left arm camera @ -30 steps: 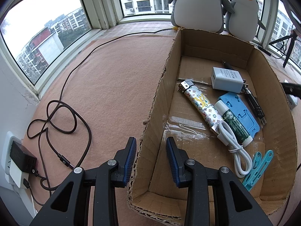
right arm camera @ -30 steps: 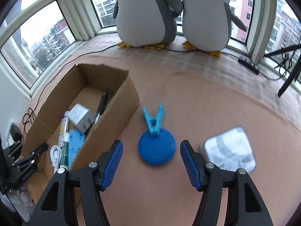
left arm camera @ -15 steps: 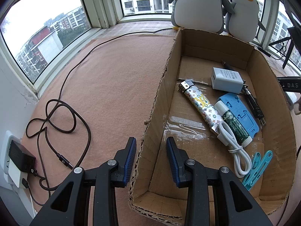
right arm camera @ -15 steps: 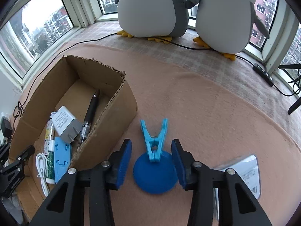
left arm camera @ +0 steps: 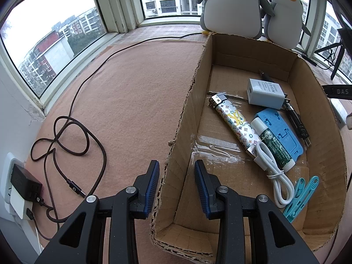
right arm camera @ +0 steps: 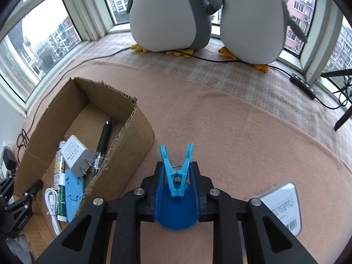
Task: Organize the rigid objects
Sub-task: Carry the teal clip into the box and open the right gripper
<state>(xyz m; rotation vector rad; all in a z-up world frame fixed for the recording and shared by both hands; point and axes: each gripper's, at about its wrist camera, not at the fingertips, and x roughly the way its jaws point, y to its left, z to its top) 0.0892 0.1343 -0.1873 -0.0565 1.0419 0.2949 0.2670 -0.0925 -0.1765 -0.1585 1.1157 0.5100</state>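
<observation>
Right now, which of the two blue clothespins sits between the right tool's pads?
The clothespin on the blue disc, outside the box; the right tool is closing around it. The other clothespin lies inside the cardboard box.

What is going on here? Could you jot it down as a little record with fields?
Setting: window ledge covered in pink cloth
Left gripper: clamped on the cardboard box wall
Right gripper: closing around the blue clothespin lying on the blue disc
In box: charger, lighter, white cable, pen
Backdrop: two plush penguins
</observation>
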